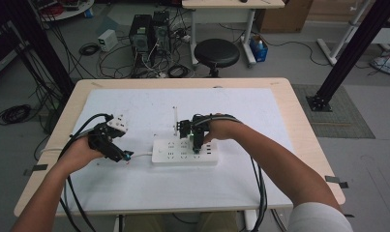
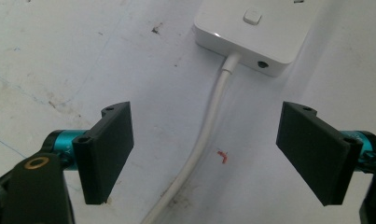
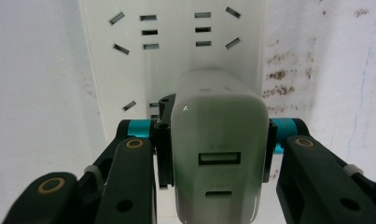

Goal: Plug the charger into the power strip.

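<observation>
A white block-shaped USB charger [image 3: 217,154], pinched by the right gripper [image 1: 196,145], is held over the white plastic power strip [image 1: 183,152] for pressing straight down, while the left gripper [image 2: 209,154] is kept spread nearby.

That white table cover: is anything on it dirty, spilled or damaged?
Yes. The white cover shows brown specks beside the power strip, and a small red mark lies near the strip's cable. Nothing looks broken.

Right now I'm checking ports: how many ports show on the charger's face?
2: a wide one in the middle of the charger, a small oval one just below. Other faces are hidden.
</observation>
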A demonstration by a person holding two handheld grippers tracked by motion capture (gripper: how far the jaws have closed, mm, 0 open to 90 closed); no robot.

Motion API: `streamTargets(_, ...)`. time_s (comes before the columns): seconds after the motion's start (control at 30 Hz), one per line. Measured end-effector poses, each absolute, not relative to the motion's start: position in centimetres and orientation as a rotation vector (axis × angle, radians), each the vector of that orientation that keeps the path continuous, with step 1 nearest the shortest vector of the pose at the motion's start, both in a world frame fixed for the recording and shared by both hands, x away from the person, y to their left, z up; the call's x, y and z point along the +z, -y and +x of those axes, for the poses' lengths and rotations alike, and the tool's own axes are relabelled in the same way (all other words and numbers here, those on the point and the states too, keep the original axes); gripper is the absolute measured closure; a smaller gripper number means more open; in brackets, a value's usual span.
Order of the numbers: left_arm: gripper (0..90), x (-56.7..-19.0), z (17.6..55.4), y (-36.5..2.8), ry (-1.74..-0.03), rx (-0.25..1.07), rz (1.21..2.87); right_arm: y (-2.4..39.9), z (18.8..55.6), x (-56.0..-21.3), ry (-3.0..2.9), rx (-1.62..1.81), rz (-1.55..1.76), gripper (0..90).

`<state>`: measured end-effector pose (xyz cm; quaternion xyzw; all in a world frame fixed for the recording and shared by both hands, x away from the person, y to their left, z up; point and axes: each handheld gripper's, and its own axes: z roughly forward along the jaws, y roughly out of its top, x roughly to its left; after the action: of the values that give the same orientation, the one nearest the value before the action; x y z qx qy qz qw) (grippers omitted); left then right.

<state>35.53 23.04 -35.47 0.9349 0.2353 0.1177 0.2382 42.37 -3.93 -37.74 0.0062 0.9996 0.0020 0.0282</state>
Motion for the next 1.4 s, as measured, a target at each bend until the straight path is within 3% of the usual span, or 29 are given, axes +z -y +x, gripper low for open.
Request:
streamTargets(0.13,18.9,-35.6,35.5,-23.1,-0.651,0.319,2.560,4.1,42.4,-37.8,-3.087,0.035,-0.006,61.5)
streamTargets(0.37,18.9,-35.9,35.6,-23.4,-0.664,0.309,2.557,4.8,42.6,-36.5,-3.103,0.186,0.040,37.9)
streamTargets(0.47,18.9,-36.0,35.5,-23.3,-0.669,0.309,2.542,5.4,43.0,-35.4,-3.103,0.312,0.147,22.9)
streamTargets(0.7,18.9,-36.0,35.4,-23.5,-0.675,0.311,2.540,8.4,43.4,-33.4,-2.978,0.509,0.387,18.8)
streamTargets(0.77,18.9,-36.0,35.4,-23.6,-0.677,0.310,2.537,9.2,43.1,-33.2,-2.950,0.496,0.434,7.5)
streamTargets(0.97,18.9,-35.8,35.0,-23.6,-0.678,0.312,2.531,11.2,42.7,-33.0,-2.970,0.492,0.526,7.1)
streamTargets(1.0,18.8,-35.8,35.0,-23.6,-0.673,0.315,2.534,11.4,42.5,-32.9,-2.969,0.495,0.540,1.1)
streamTargets(1.4,18.8,-35.8,33.9,-24.1,-0.698,0.336,2.495,16.4,40.6,-30.8,-2.768,0.536,0.822,0.7)
